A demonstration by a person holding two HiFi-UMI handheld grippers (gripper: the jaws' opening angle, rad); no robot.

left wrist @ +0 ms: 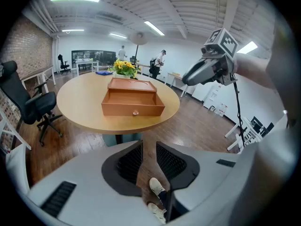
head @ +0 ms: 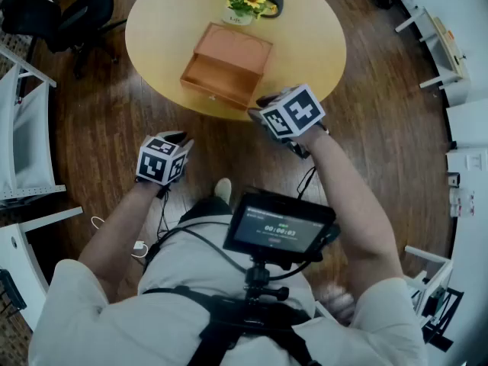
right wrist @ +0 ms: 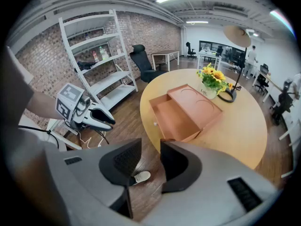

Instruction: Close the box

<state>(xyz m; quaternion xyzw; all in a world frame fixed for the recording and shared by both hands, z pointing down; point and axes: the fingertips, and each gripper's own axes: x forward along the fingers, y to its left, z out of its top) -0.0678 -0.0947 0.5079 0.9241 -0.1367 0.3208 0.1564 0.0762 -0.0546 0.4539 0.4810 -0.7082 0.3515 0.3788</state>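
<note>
An orange-brown wooden box (head: 229, 59) lies on the round yellow table (head: 160, 29), with its drawer (head: 216, 81) pulled out toward me and empty. In the left gripper view the drawer front (left wrist: 133, 110) with its small knob faces the camera. My left gripper (head: 175, 138) hangs over the floor short of the table edge, jaws open, with only floor and a shoe between them (left wrist: 149, 161). My right gripper (head: 263, 105) is at the table's near edge, just right of the drawer, and open with nothing between its jaws (right wrist: 150, 161). It looks down on the box (right wrist: 188, 109).
A pot of sunflowers (head: 242, 2) and a black lamp base (head: 272, 3) stand behind the box. A black office chair (head: 69, 14) is at the far left, white shelving (head: 23, 128) at the left and white desks (head: 450, 44) at the right. A monitor rig (head: 280, 227) hangs on my chest.
</note>
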